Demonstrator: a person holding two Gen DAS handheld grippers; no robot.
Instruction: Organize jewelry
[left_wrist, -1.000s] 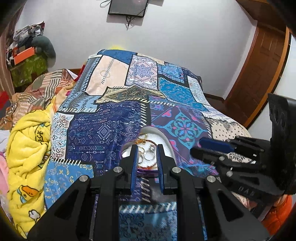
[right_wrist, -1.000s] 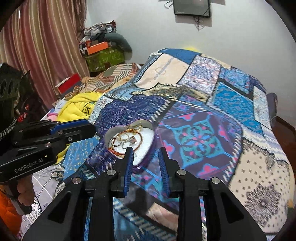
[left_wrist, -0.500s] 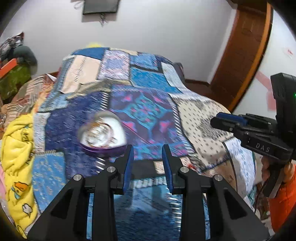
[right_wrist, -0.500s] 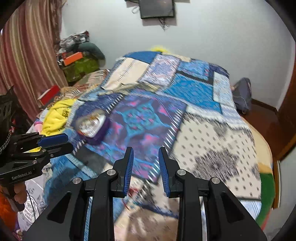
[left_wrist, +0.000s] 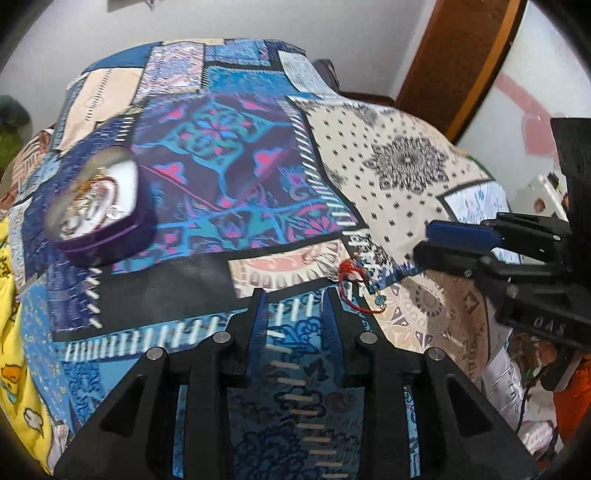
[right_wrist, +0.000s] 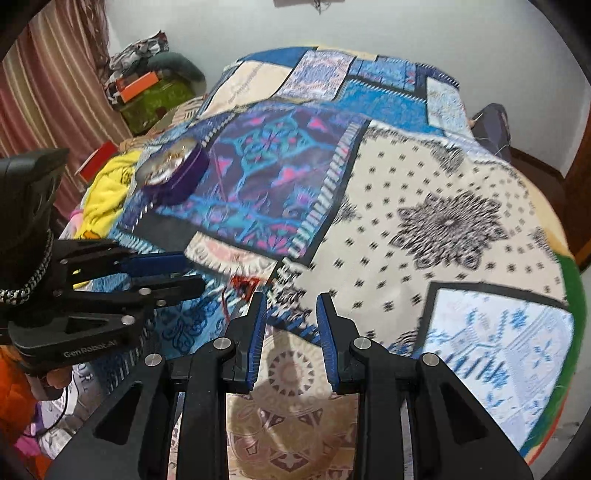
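Observation:
A purple heart-shaped box (left_wrist: 99, 218) with a white lining holds several gold and silver bangles; it sits on the patchwork bedspread, and shows at the upper left in the right wrist view (right_wrist: 171, 171). A red thread bracelet with beads (left_wrist: 351, 275) lies on the spread near the front edge; it shows blurred in the right wrist view (right_wrist: 242, 284). My left gripper (left_wrist: 295, 295) is open and empty, just left of the bracelet. My right gripper (right_wrist: 290, 299) is open and empty, just right of it.
The patchwork bedspread (left_wrist: 388, 155) covers the whole bed. A yellow duck blanket (left_wrist: 11, 332) lies at the left edge. A wooden door frame (left_wrist: 454, 66) stands at the right. Boxes and clothes (right_wrist: 147, 88) pile up by the curtain.
Both grippers have swung right and back from the heart box toward the bed's front edge. The red bracelet has come into view between them. Both stay open.

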